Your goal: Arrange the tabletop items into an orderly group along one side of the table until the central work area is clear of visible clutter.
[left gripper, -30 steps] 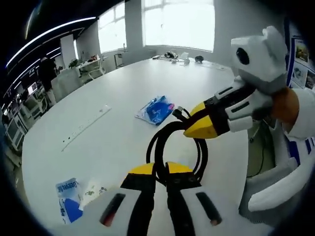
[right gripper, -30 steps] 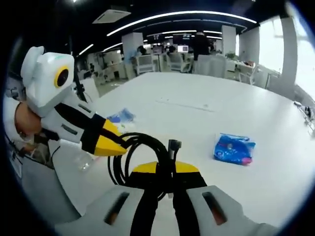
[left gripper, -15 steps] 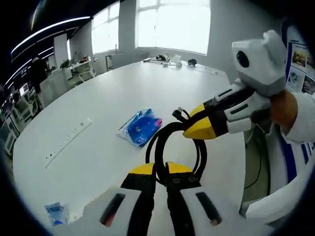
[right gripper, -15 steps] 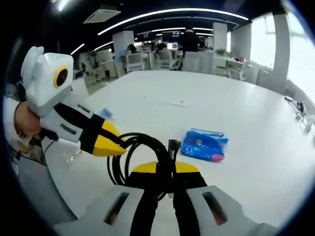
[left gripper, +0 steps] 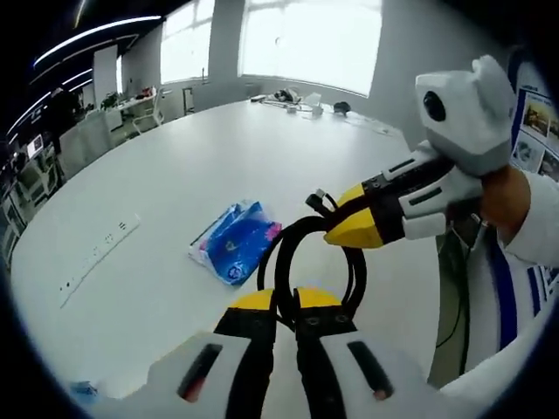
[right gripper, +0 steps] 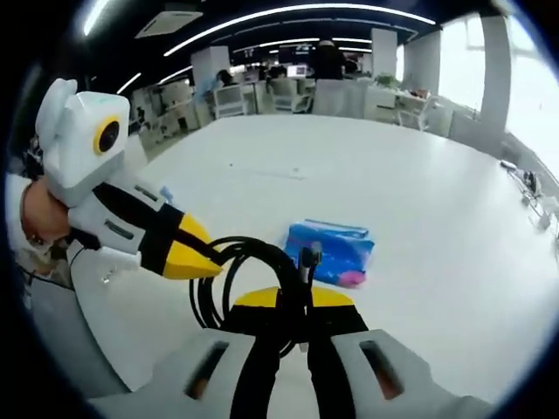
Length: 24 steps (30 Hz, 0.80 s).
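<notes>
Nearer now, the blue packet (left gripper: pixel 234 251) lies beside the black cable (left gripper: pixel 313 262), which both tools, left (left gripper: pixel 285 302) and right (right gripper: pixel 294 301), grip clenched above the bench (left gripper: pixel 166 175).

Matt white table (left gripper: pixel 175 183), glossy blue packet (left gripper: pixel 234 243), rubbery black cable (left gripper: pixel 288 253).

The table looks smooth and matt, a laminate-like finish catching soft window light. The packet appears to be crinkled plastic film with a sheen. The coiled cable has a smooth, dull rubber-like skin. The left gripper (left gripper: pixel 279 305) and right gripper (right gripper: pixel 295 301) show hard plastic shells: satin white bodies, matt black jaw arms, yellow tips with a slight gloss. A white cloth sleeve (left gripper: pixel 533 231) looks soft and matt.
</notes>
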### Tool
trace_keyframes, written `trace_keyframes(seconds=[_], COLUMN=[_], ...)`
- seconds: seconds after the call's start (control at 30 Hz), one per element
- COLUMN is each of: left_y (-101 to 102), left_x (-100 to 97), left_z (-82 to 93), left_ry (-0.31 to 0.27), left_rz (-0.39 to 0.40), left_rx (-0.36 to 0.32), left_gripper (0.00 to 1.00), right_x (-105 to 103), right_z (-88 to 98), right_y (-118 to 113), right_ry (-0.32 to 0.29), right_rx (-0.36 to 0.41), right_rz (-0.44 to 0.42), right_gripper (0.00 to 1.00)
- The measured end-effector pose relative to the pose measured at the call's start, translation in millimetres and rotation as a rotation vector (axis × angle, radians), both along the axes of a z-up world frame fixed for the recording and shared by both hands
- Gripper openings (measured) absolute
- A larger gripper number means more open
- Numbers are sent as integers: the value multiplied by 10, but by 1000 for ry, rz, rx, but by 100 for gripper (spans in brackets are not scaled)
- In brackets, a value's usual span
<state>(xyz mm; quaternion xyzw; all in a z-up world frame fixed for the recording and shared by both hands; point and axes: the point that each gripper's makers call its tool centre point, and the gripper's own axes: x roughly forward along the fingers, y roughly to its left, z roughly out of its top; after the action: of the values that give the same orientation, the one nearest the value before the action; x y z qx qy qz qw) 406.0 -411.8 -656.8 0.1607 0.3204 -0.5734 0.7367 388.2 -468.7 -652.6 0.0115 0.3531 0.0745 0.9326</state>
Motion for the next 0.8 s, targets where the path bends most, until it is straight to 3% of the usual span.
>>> trace_keyframes(seconds=[0.47,0.8], left_y=[-250,-293], left_x=[-19,8], left_z=[-344,-585], left_ry=[98,150], left_rz=[34,58], left_rx=[51,81], left_gripper=[4,4], right_x=[15,51], right_z=[-349,-593], right_y=[-265,-317], right_ry=[81,129], right_rx=[11,28], right_rz=[28,34], right_gripper=[7,8])
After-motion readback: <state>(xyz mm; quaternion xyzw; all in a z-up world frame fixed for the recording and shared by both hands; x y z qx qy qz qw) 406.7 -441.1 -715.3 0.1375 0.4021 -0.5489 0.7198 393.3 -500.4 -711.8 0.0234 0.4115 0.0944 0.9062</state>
